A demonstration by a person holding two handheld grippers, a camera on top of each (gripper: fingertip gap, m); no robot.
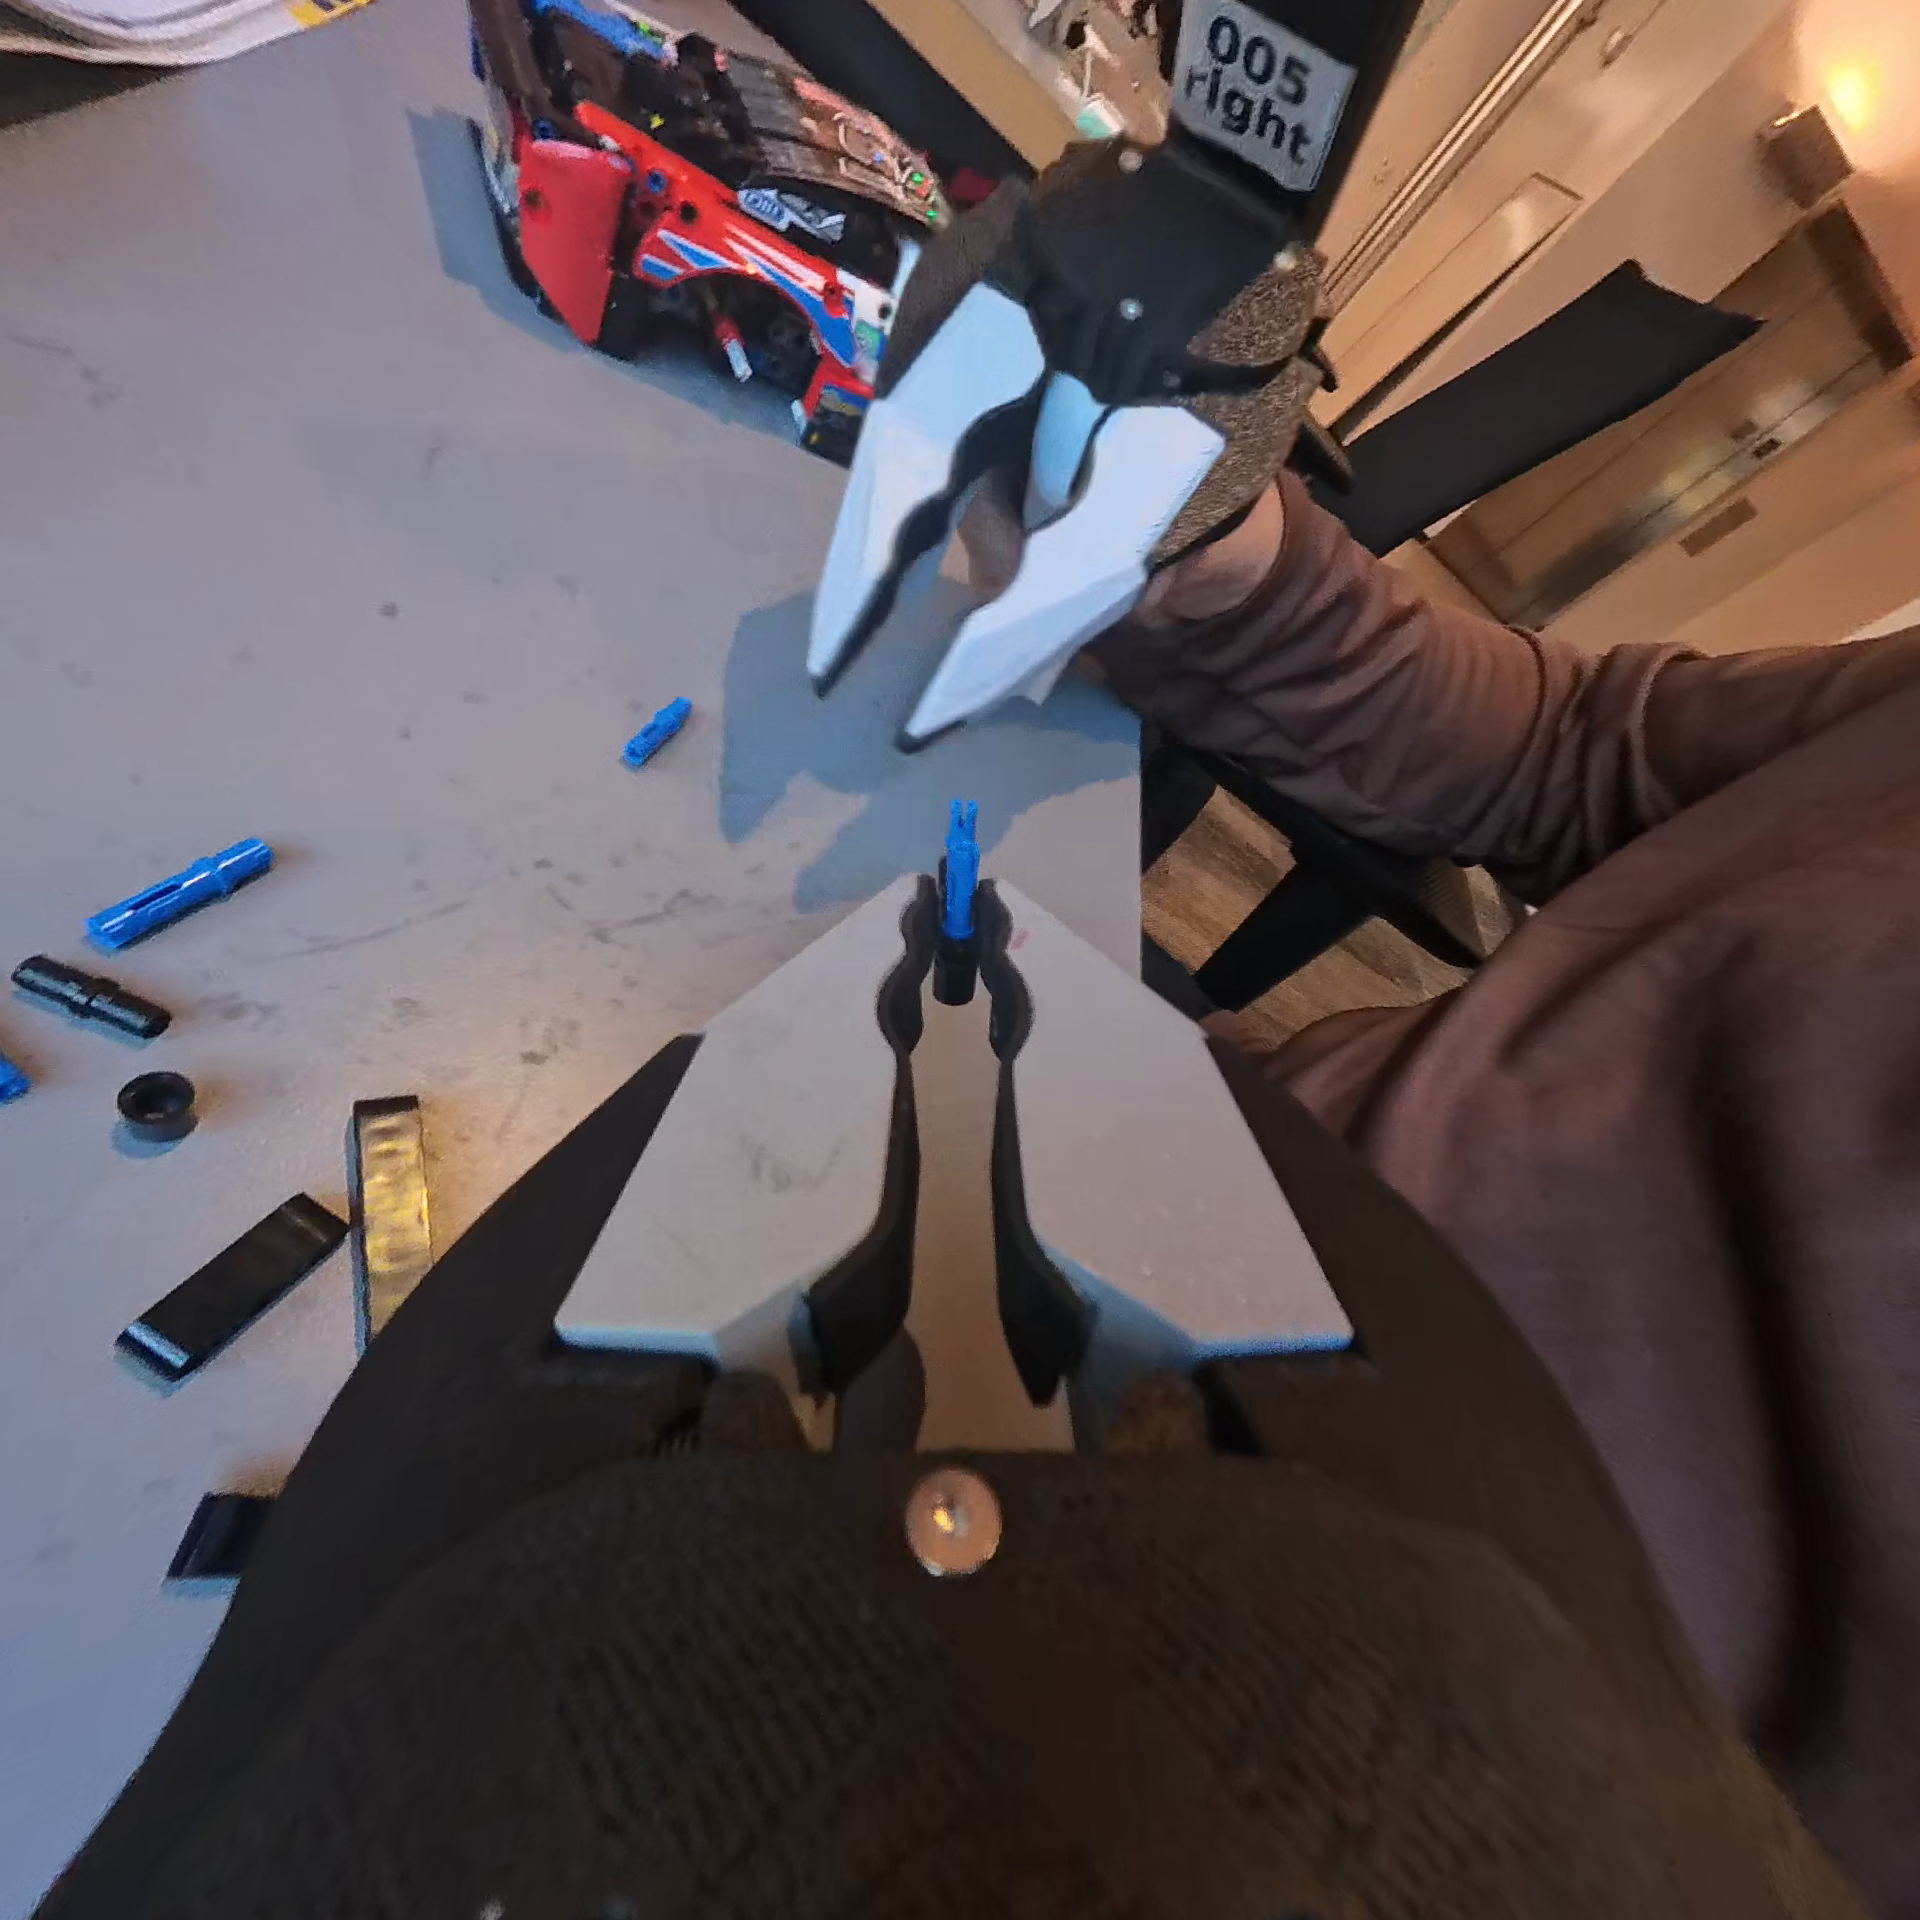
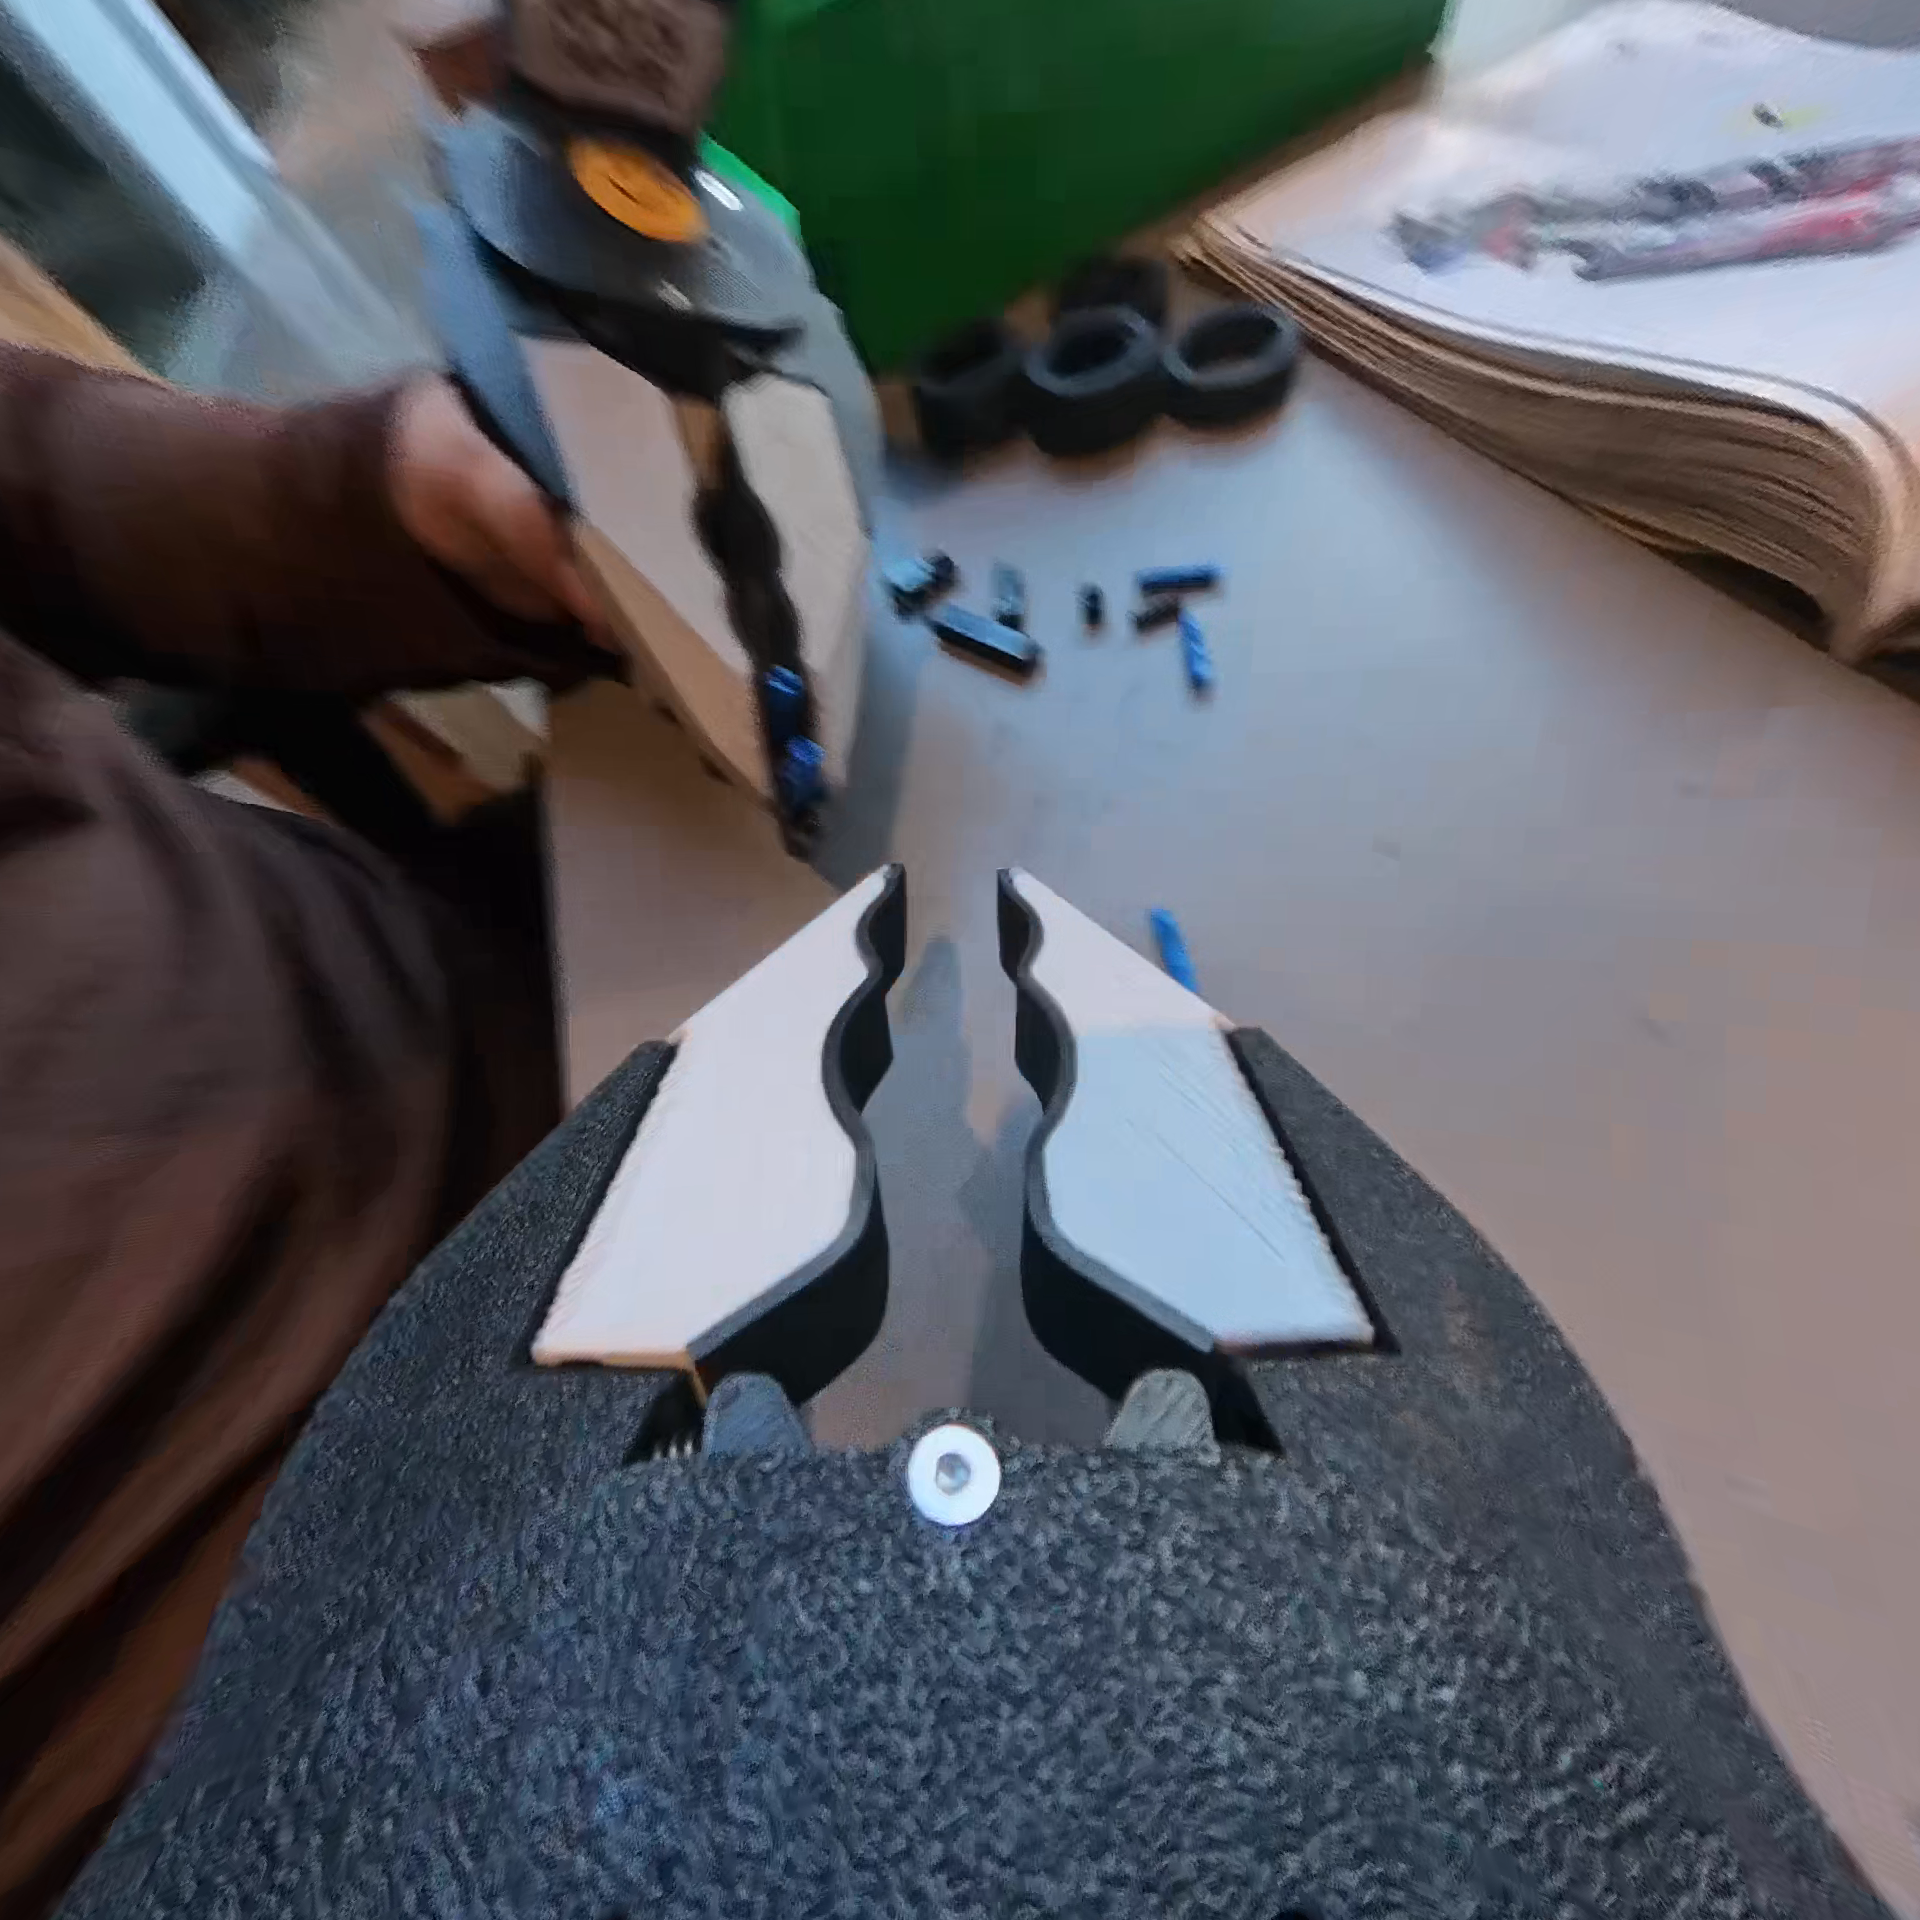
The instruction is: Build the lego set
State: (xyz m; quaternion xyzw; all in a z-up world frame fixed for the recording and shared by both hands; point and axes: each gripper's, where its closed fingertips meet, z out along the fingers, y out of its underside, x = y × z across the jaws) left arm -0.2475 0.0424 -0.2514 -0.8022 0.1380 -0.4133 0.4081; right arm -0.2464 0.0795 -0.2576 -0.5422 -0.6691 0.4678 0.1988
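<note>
My left gripper (image 1: 954,885) is shut on a blue pin (image 1: 960,868) that carries a small black bush at its near end; the pin points forward, above the table's near edge. My right gripper (image 2: 950,875) is open and empty, and it shows in the left wrist view (image 1: 868,712) just beyond the pin, tips pointing down. The left gripper with the pin (image 2: 792,764) also shows in the right wrist view. The partly built red, white and blue lego car (image 1: 717,249) stands at the back of the grey table (image 1: 312,582).
Loose parts lie at the left: a blue pin (image 1: 657,731), a longer blue axle pin (image 1: 179,891), a black pin (image 1: 91,997), a black bush (image 1: 156,1103), black beams (image 1: 231,1286). Black tyres (image 2: 1112,364), a green box (image 2: 1039,135) and an open instruction book (image 2: 1621,343) lie farther off. About 4 cm separates my left fingertips from my right.
</note>
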